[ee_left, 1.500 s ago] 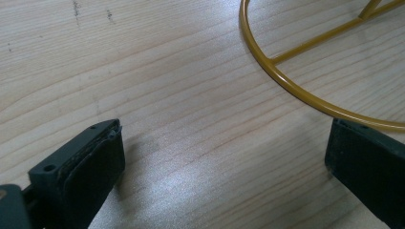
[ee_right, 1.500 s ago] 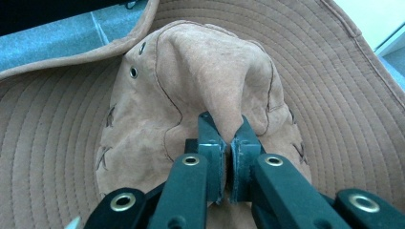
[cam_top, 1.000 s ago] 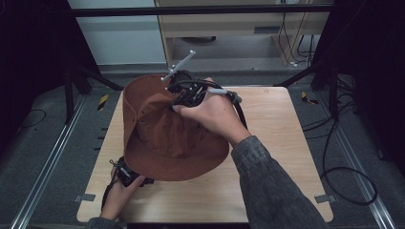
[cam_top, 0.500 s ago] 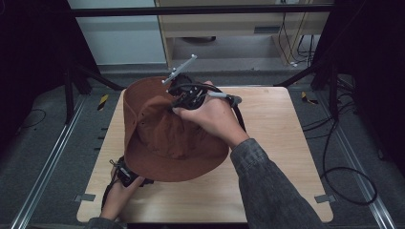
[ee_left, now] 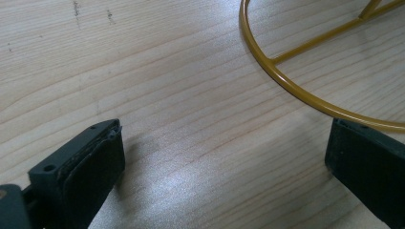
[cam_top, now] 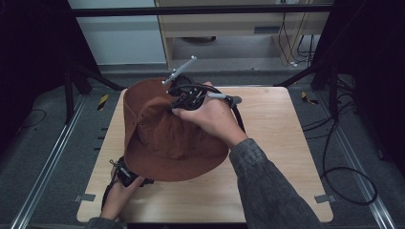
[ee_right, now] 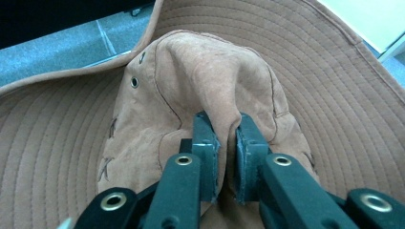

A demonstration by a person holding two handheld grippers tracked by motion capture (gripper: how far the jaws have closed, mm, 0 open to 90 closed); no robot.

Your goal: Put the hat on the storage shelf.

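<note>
The wooden bench [cam_top: 286, 143] carries a wide-brimmed brown hat [cam_top: 162, 138], which is lifted and tilted over the bench's left half, its brim hanging near the front edge. The right tool [ee_right: 224, 143] pinches a fold of the hat's crown between its two jaws, which are nearly closed with only the cloth between them; in the high view the right tool [cam_top: 184, 98] sits at the top of the hat under the person's right hand [cam_top: 210, 117]. The left tool [ee_left: 224, 157] has its jaws wide apart and holds nothing, hovering just over bare wood beside a yellow wire ring [ee_left: 282, 81]; it sits beneath the hat's brim in the left hand [cam_top: 119, 195]
</note>
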